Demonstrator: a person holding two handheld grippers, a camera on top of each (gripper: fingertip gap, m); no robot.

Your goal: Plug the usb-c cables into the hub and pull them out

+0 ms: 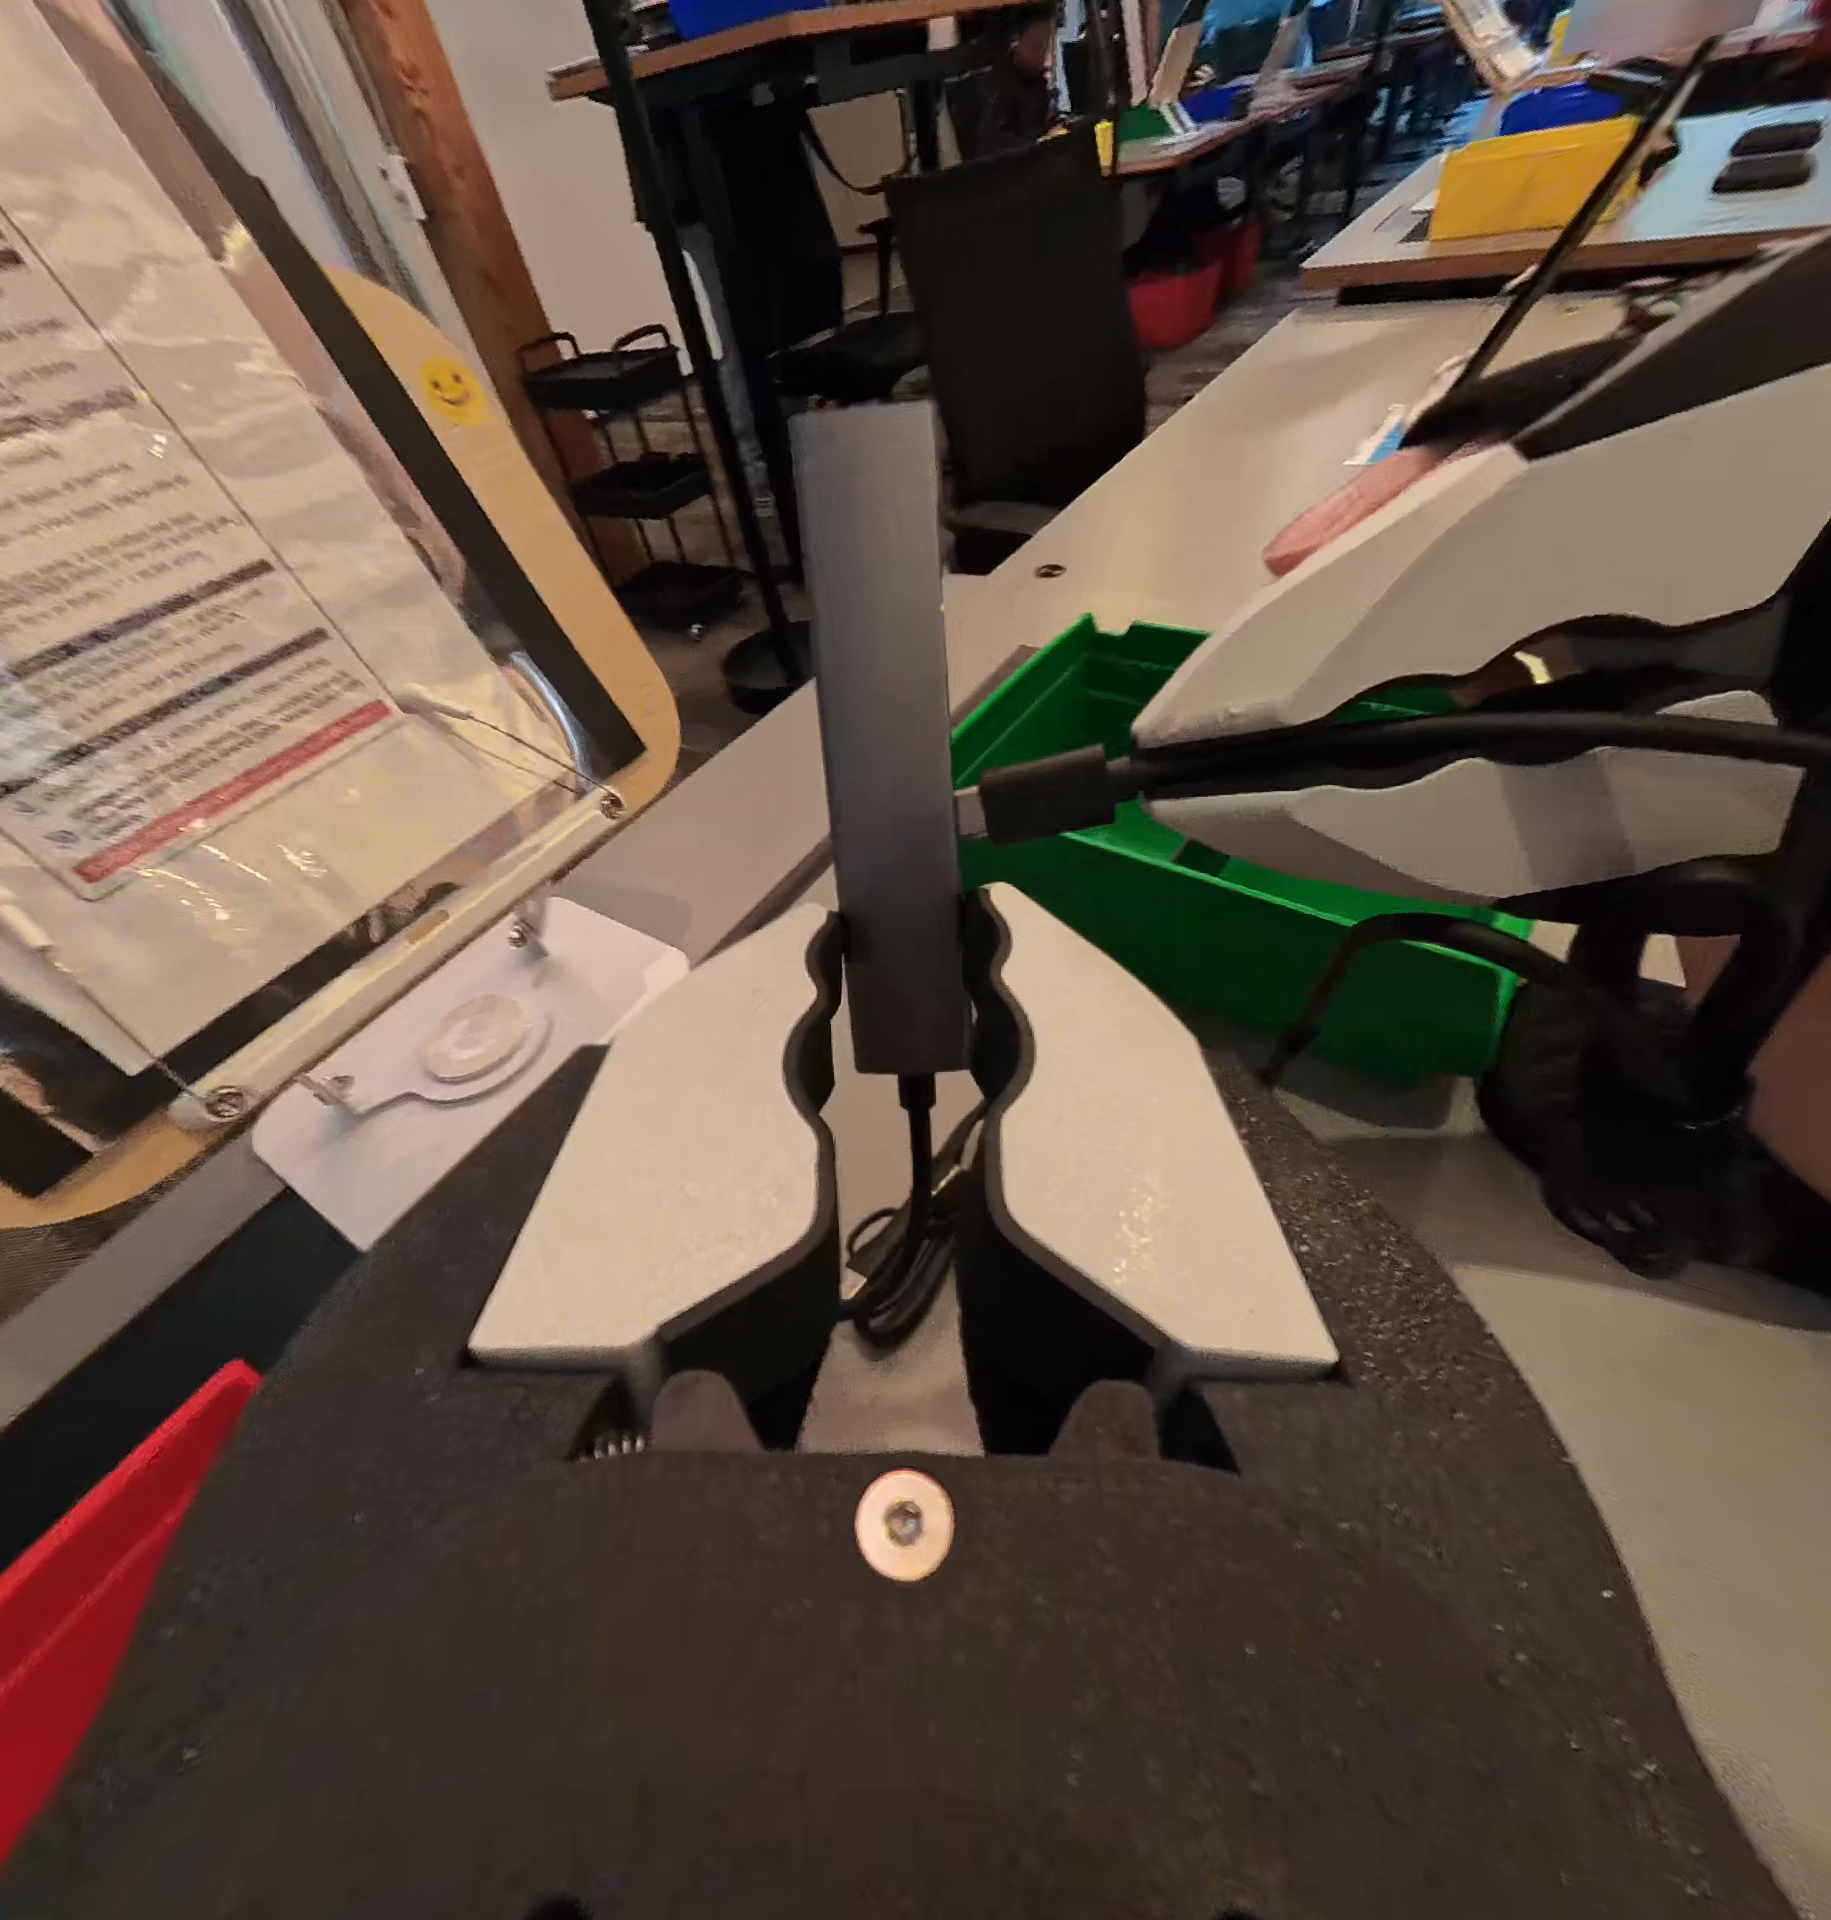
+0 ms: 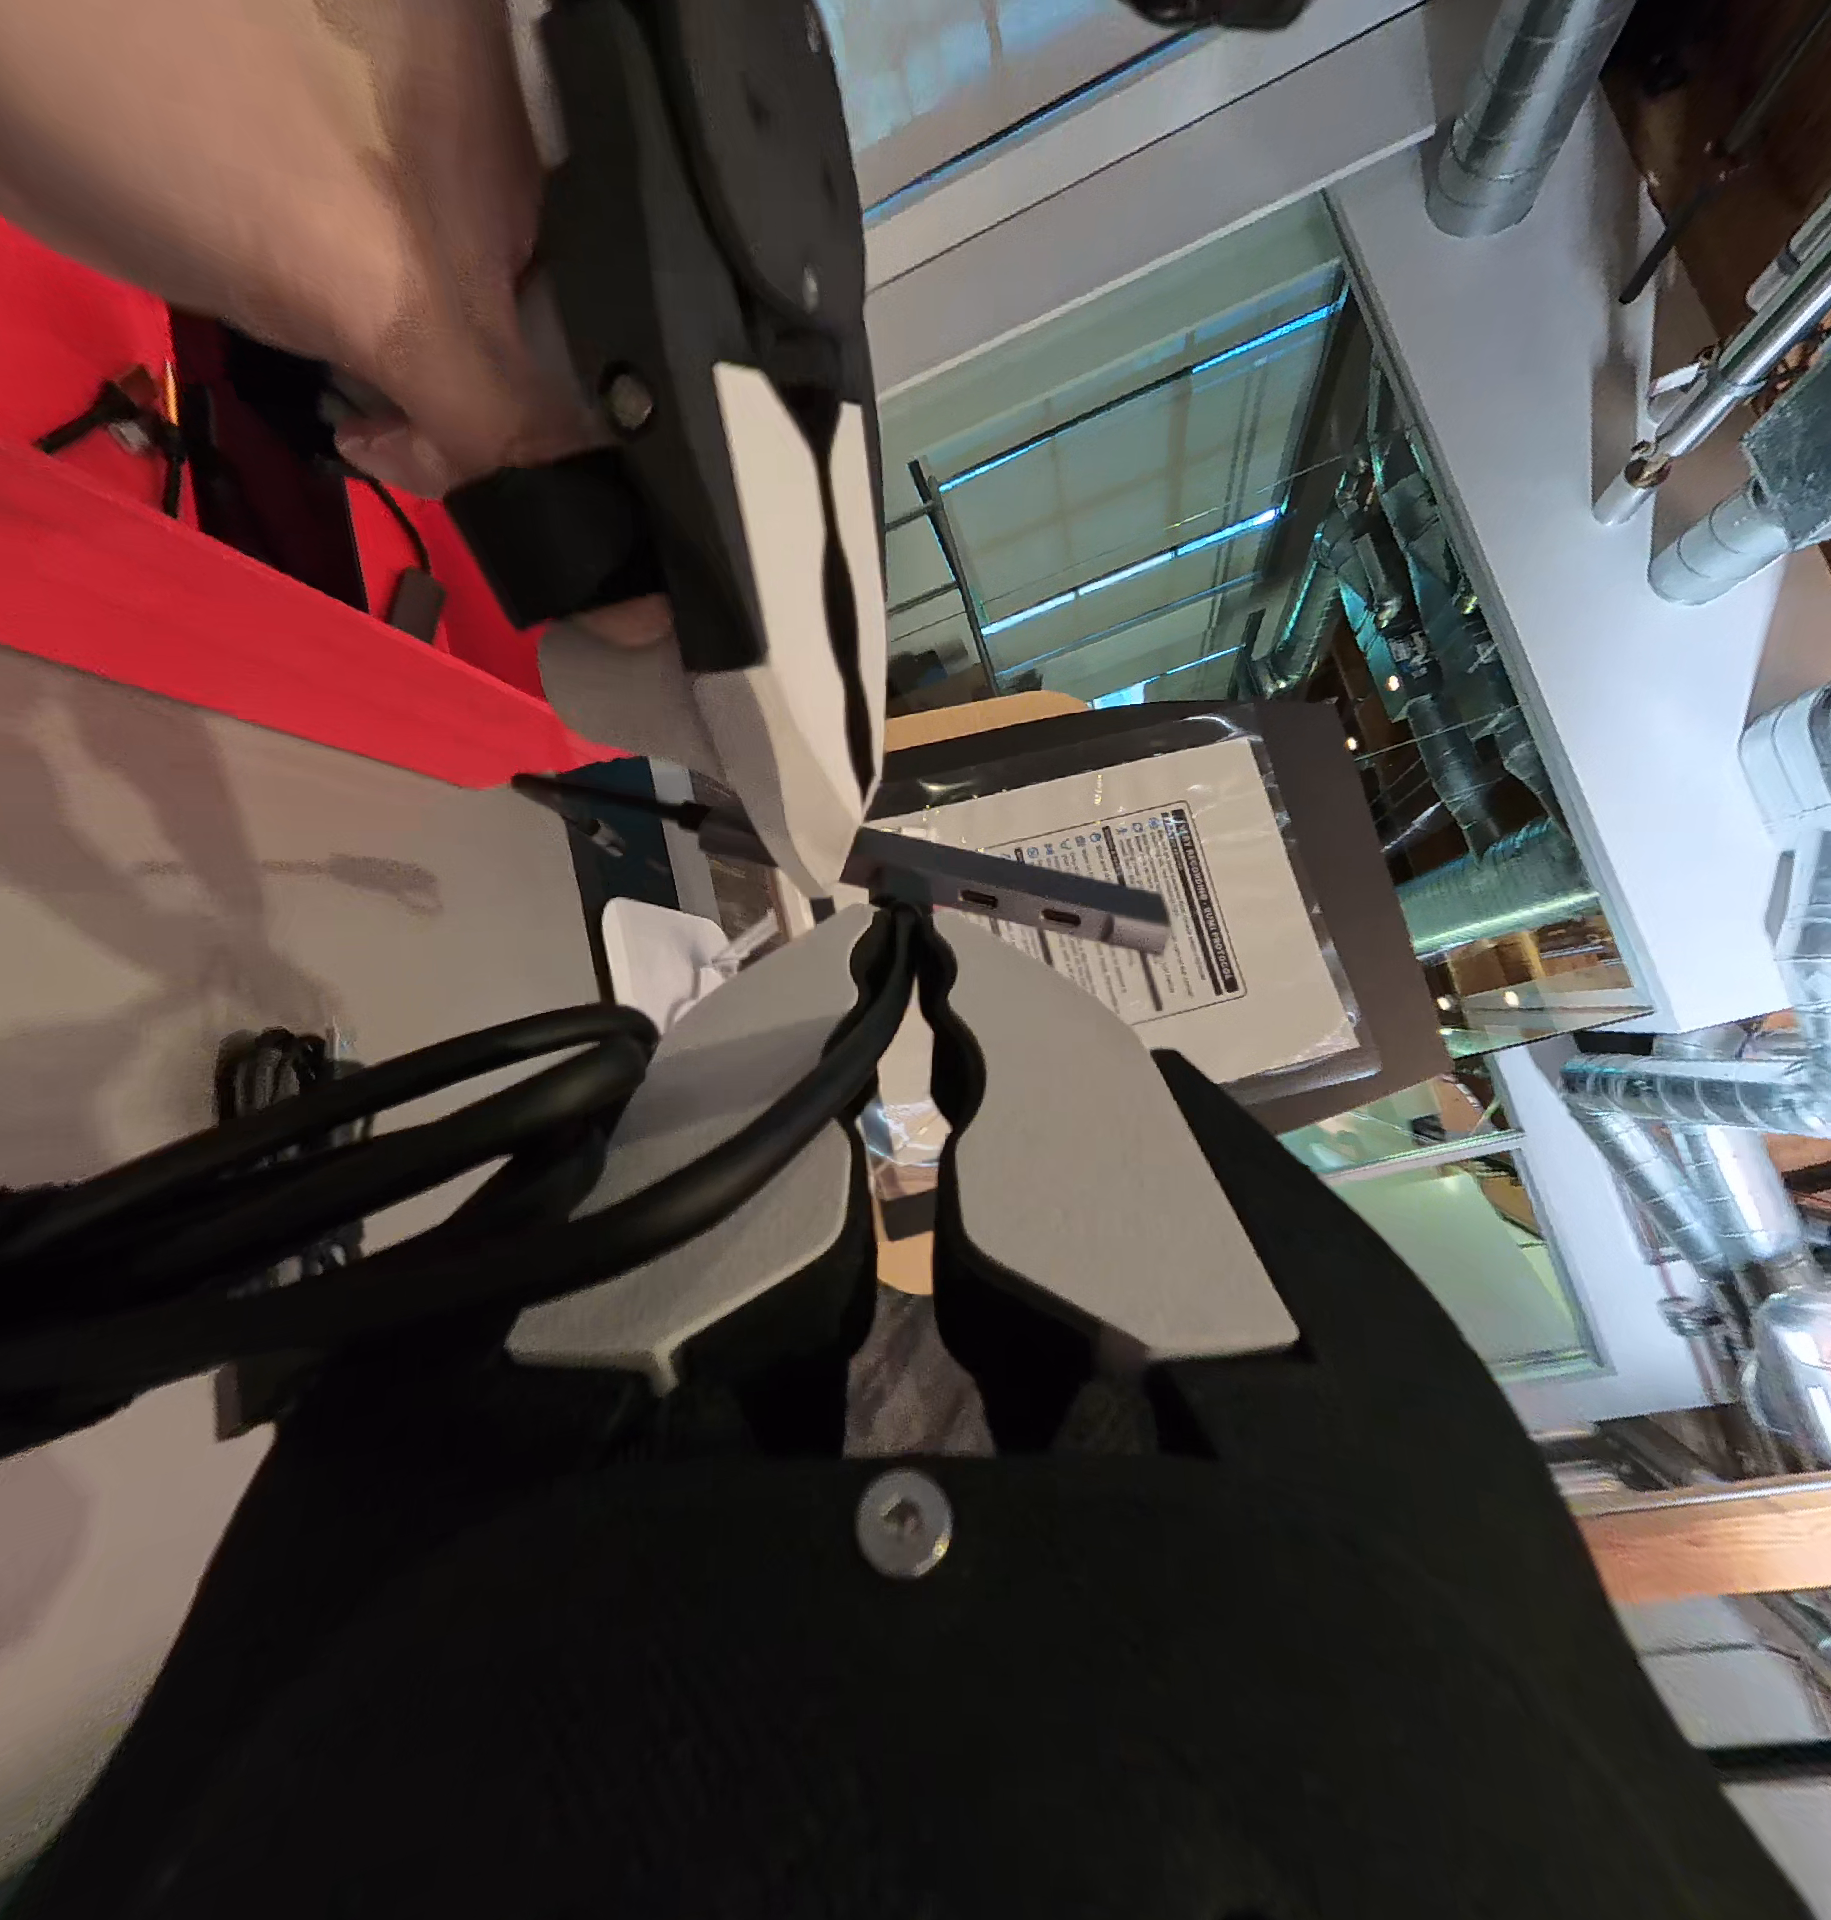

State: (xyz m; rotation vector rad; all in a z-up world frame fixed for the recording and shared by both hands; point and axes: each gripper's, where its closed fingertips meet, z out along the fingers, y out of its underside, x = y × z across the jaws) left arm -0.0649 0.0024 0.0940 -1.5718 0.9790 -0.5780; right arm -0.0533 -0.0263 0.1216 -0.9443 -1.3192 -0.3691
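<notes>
My left gripper (image 1: pixel 900 956) is shut on the lower end of a dark grey hub (image 1: pixel 880 707), which stands upright out of the fingers. The hub's own thin cable (image 1: pixel 916 1195) hangs down between them. My right gripper (image 1: pixel 1145 769) comes in from the right, shut on a black USB-C cable just behind its plug (image 1: pixel 1046 795). The plug's metal tip meets the hub's right side; I cannot tell whether it is seated. In the right wrist view my right gripper (image 2: pixel 890 925) grips the cable (image 2: pixel 849 1018) at the hub (image 2: pixel 1004 894), beside two free ports. The left gripper (image 2: pixel 849 821) holds the hub from above.
A green bin (image 1: pixel 1233 935) sits on the grey table (image 1: pixel 1202 520) behind the hub. A red bin (image 1: pixel 59 1579) is at lower left and shows in the right wrist view (image 2: pixel 215 623). A framed sign on a stand (image 1: pixel 215 623) stands left. Slack cable loops (image 2: pixel 371 1122) hang from my right gripper. The tips of one gripper are about 4 centimeters away from the tips of the other.
</notes>
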